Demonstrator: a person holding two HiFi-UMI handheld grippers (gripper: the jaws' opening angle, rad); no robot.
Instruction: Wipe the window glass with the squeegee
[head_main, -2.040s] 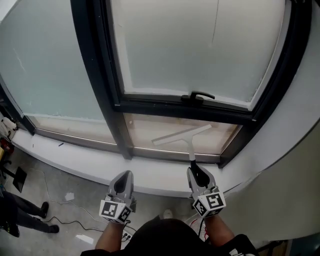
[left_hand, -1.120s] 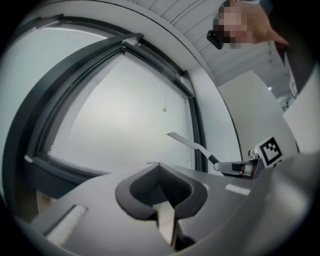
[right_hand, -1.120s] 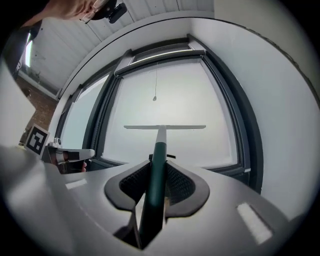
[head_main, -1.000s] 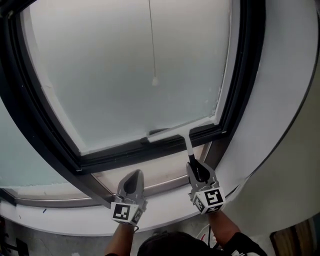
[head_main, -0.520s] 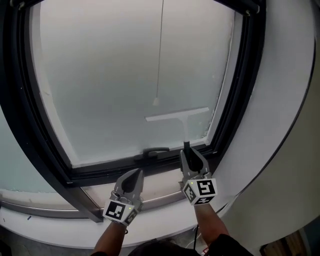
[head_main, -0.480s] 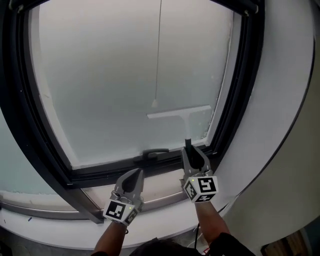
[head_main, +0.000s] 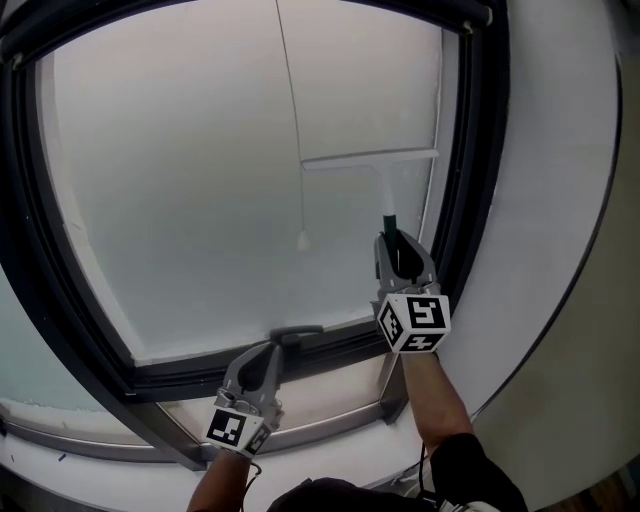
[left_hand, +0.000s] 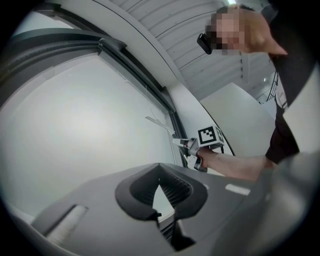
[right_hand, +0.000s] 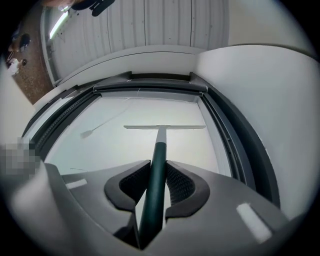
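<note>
High on the glass (head_main: 180, 170), toward its right side, the squeegee (head_main: 370, 158) sits blade level, its handle clamped in the right gripper (head_main: 392, 242). The left gripper (head_main: 265, 352) hangs low, jaws together, empty. A stroke looks ready; next, a steady downward pull.

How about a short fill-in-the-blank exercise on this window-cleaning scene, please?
1. The right gripper is shut on the dark green handle of the ____.
2. The left gripper is shut and holds ____.
3. In the head view, the thin cord hangs to the ____ of the right gripper.
Missing words: squeegee; nothing; left.
</note>
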